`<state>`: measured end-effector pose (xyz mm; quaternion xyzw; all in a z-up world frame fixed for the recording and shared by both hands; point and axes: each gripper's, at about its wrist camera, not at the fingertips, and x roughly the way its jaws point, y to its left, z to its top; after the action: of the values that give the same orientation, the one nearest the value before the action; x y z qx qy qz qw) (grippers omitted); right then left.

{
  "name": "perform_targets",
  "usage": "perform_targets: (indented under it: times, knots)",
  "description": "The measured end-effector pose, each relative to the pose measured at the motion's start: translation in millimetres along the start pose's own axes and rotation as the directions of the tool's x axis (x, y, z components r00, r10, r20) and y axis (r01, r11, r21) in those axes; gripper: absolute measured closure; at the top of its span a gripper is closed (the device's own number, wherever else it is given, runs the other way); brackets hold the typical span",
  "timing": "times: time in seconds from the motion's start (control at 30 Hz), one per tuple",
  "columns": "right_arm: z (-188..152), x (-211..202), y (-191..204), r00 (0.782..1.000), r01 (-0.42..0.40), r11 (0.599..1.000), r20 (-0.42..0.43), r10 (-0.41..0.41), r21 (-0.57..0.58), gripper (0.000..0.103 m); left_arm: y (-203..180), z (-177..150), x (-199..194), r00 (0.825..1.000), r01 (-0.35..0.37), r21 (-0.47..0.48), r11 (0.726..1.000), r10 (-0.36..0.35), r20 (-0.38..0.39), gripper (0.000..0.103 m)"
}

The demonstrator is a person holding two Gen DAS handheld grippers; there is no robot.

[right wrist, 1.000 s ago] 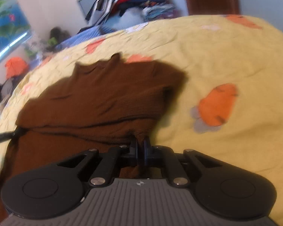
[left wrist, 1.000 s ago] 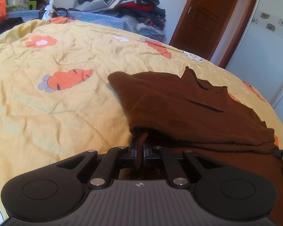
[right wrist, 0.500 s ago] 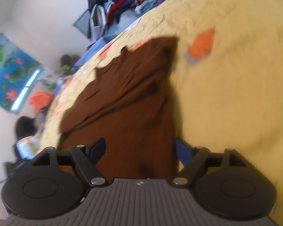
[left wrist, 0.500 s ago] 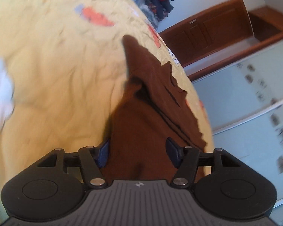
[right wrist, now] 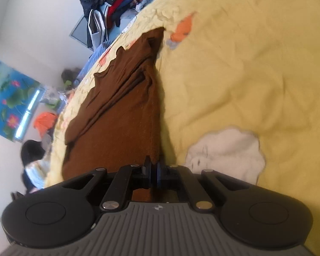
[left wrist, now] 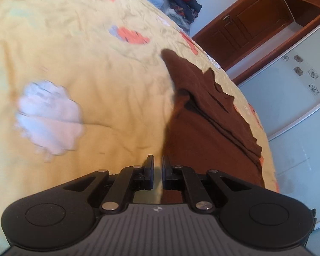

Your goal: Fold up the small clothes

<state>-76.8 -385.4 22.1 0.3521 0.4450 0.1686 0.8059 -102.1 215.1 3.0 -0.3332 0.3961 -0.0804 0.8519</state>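
Brown garment on yellow bedspread

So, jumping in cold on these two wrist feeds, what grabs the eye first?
The brown garment dominates both views: a dark, partly folded strip lying on the yellow bedspread with its carrot and flower prints. Each closed gripper sits at a near edge of it, the left gripper at its left edge, the right gripper at its right edge. Beyond the bed, a heap of clothes is piled against the wall.

A yellow carrot-print bedspread carries a folded brown garment, lying flat.
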Motion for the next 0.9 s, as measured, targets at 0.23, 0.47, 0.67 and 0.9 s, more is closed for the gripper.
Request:
perform_targets:
  times: [0.23, 0.47, 0.67, 0.9]
  knots:
    - [-31, -9, 20, 0.989, -0.124, 0.992, -0.081, 0.125, 0.018, 0.031, -4, -18, -34, 0.993, 0.111, -0.047, 0.993, -0.113, -0.035, 0.02]
    - [-66, -8, 33, 0.963, -0.195, 0.98, -0.184, 0.198, 0.032, 0.031, -6, -50, -12, 0.964, 0.216, -0.096, 0.972, -0.228, -0.134, 0.021]
    - [-85, -7, 31, 0.964, -0.164, 0.986, -0.208, 0.166, 0.023, 0.084, -12, -77, -2, 0.931, 0.24, -0.094, 0.966, -0.257, -0.26, 0.075]
    - [-85, -42, 31, 0.98, -0.176, 0.984, -0.092, 0.174, -0.012, 0.087, -18, -78, -31, 0.965, 0.132, 0.004, 0.991, -0.128, -0.227, 0.1]
